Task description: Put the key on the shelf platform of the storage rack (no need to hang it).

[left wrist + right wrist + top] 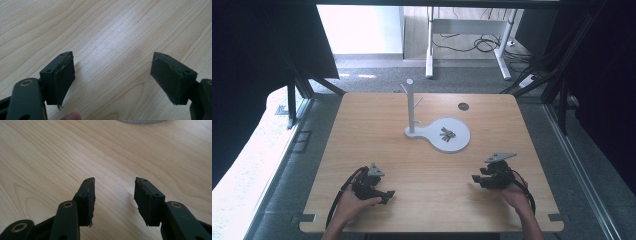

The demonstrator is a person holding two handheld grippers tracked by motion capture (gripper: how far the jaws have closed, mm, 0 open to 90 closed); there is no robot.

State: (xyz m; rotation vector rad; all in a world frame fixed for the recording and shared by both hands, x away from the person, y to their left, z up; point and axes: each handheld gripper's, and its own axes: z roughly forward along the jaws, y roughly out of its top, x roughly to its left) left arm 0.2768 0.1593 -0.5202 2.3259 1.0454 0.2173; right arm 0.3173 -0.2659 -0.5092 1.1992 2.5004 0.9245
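Observation:
A white stand with an upright post [410, 106] and short side pegs rises from a flat white base [460, 142] at the middle of the wooden table [372, 130]. A small dark bunch of something [447, 133] lies on that base; what it is I cannot make out. My left gripper [387, 195] rests low near the front left and points right. Its jaws are open over bare wood [112, 80]. My right gripper [476, 180] sits near the front right and points left, open with nothing between its pads [115, 202]. The rim of the white base [142, 121] lies ahead of it.
A round hole [463, 106] is cut in the table's far right part. Beyond the table stand the white legs of a desk [430, 45] with cables on the floor. Dark frame bars flank both sides. A fingertip [72, 116] shows below the left jaws.

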